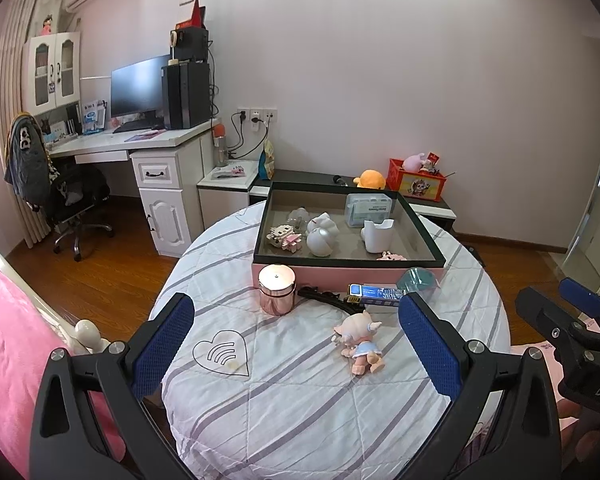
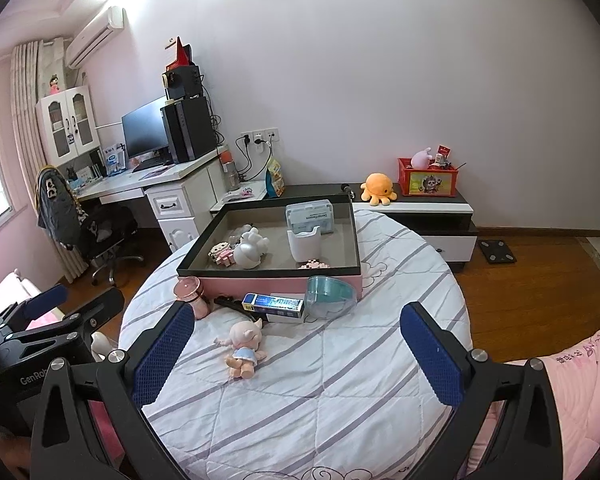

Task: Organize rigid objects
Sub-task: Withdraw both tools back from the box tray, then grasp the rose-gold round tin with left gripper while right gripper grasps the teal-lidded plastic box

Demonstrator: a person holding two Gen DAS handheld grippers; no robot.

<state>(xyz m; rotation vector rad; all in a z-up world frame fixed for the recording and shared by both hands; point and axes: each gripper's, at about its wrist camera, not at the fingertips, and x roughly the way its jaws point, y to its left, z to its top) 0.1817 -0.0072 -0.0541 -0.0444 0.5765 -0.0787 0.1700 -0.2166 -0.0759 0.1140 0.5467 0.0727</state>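
Observation:
A pink box (image 1: 340, 270) (image 2: 260, 282) with a black rim stands on the round quilted table (image 1: 300, 400) (image 2: 320, 380) and holds several small white and pink items. In front of it lie a rose-gold can (image 1: 277, 290) (image 2: 192, 294), a blue and white box (image 1: 376, 294) (image 2: 274, 306), a teal clear tape holder (image 1: 417, 279) (image 2: 330, 294), a black object (image 1: 320, 294) and a small doll (image 1: 360, 344) (image 2: 244, 348). My left gripper (image 1: 296, 344) is open and empty, short of the doll. My right gripper (image 2: 296, 348) is open and empty above the table's near half.
A desk with monitor and chair (image 1: 72, 200) stands at the left. A low cabinet (image 2: 432, 216) behind the table carries an orange plush and a red crate. A pink bed (image 1: 16, 340) lies at the left. Wooden floor surrounds the table.

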